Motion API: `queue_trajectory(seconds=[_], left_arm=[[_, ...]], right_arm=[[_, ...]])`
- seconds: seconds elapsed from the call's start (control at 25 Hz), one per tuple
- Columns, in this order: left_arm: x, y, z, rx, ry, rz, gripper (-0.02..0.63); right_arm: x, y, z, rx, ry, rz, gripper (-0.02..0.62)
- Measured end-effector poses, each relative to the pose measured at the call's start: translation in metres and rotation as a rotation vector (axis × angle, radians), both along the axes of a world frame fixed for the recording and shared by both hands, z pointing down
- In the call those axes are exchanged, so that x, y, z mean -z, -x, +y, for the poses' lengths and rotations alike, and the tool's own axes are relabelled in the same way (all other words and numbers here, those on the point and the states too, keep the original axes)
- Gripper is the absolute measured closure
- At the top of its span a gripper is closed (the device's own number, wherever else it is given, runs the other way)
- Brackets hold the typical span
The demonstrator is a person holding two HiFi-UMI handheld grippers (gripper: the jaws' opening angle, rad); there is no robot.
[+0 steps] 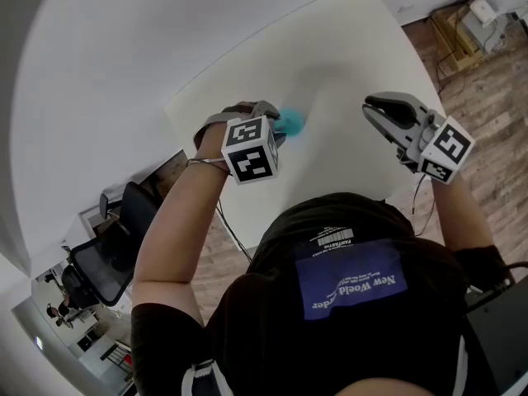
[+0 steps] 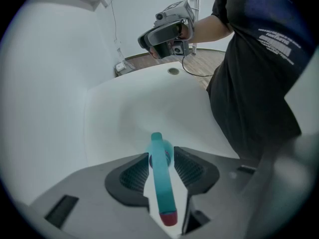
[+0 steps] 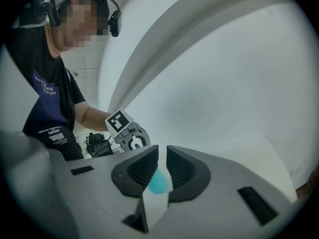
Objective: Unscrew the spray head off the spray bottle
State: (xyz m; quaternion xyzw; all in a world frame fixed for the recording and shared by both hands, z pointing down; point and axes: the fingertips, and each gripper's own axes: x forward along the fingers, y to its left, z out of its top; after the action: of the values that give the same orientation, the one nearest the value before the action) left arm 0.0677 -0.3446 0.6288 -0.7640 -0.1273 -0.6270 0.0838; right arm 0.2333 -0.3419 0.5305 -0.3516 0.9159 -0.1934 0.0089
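Your left gripper (image 2: 161, 153) points steeply down with its jaws spread wide. The teal spray bottle (image 2: 163, 183) sits between them above the white surface (image 2: 149, 98), its red tip (image 2: 168, 218) nearest the camera. The jaws do not visibly press on it. Your right gripper (image 3: 162, 151) is held well to the side, jaws drawn almost together on nothing. No detached spray head is in view, so treat the unscrewing as still to do: clamp the bottle, grip the head, then turn it off
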Motion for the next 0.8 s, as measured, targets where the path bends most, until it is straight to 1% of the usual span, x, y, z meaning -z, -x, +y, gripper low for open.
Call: queue_trajectory(seconds=[0.24, 0.44, 0.56, 0.6, 0.68, 0.8], left_arm=[[-0.011, 0.001, 0.001, 0.004, 0.003, -0.032, 0.46], [-0.011, -0.001, -0.003, 0.006, 0.016, -0.019, 0.463], [-0.01, 0.003, 0.001, 0.009, 0.025, -0.005, 0.464], [-0.008, 0.004, 0.003, 0.021, 0.034, 0.01, 0.463], [0.001, 0.003, 0.004, 0.067, 0.049, 0.065, 0.463], [0.024, -0.002, 0.003, 0.159, 0.08, 0.189, 0.464]], right_arm=[[-0.003, -0.002, 0.001, 0.0, 0.001, -0.007, 0.555], [-0.002, -0.003, -0.002, -0.006, -0.001, -0.003, 0.555], [-0.002, 0.003, -0.002, -0.002, 0.002, -0.001, 0.555], [-0.002, 0.005, -0.002, 0.002, 0.002, -0.001, 0.555], [0.0, 0.007, -0.002, 0.01, 0.002, -0.003, 0.554], [0.002, 0.009, -0.002, 0.03, 0.013, -0.007, 0.555]])
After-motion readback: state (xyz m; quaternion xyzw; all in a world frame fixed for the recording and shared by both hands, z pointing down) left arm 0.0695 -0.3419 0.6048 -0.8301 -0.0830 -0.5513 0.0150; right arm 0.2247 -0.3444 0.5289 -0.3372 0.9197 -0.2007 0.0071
